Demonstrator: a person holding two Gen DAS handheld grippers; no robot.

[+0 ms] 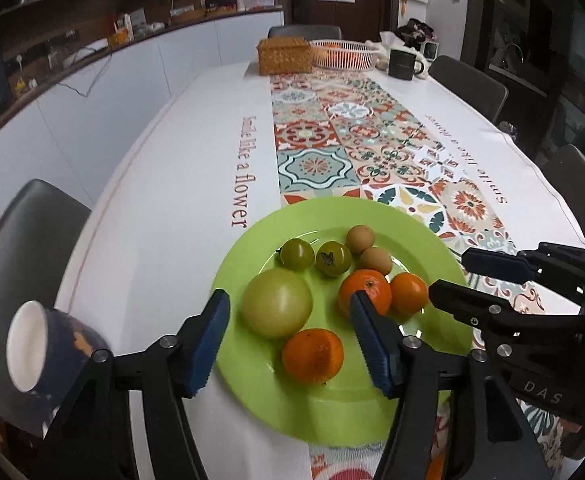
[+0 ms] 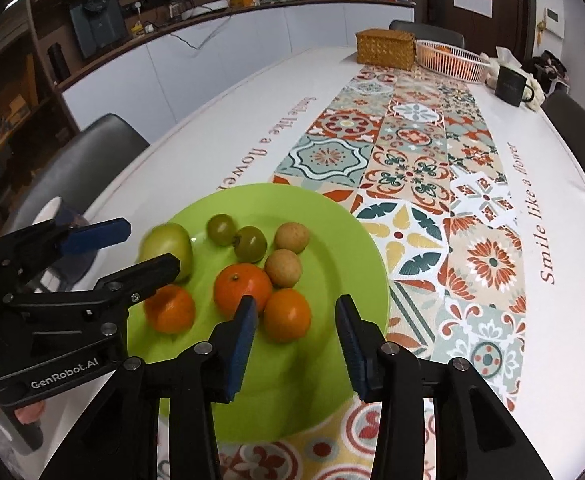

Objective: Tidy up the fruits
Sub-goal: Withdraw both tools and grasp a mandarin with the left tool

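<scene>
A green plate (image 1: 252, 392) sits on the near end of the tabletop (image 1: 164, 216), partly over the patterned runner (image 1: 332, 148). On it lie three oranges, a large pale green tomato (image 1: 276, 304), two small dark green tomatoes and two small tan round fruits (image 1: 360, 239). The nearest orange (image 1: 312, 356) touches the large tomato; the other two oranges (image 1: 366, 292) sit side by side, touching, just in front of the tan fruits. The left hand-held gripper (image 1: 288, 320) hovers over the plate with its blue-padded jaws spread wide, holding nothing, framing the large tomato and the nearest orange. The right hand-held gripper (image 2: 296, 320) is also spread wide and empty above the plate's near right part, with one orange (image 2: 286, 314) between its pads. A dark blue cup (image 1: 48, 356) with a white inside lies tilted at the tabletop's left edge. At the far end stand a wicker box (image 1: 284, 56), a white basket (image 1: 344, 54) and a dark mug (image 1: 402, 64).
</scene>
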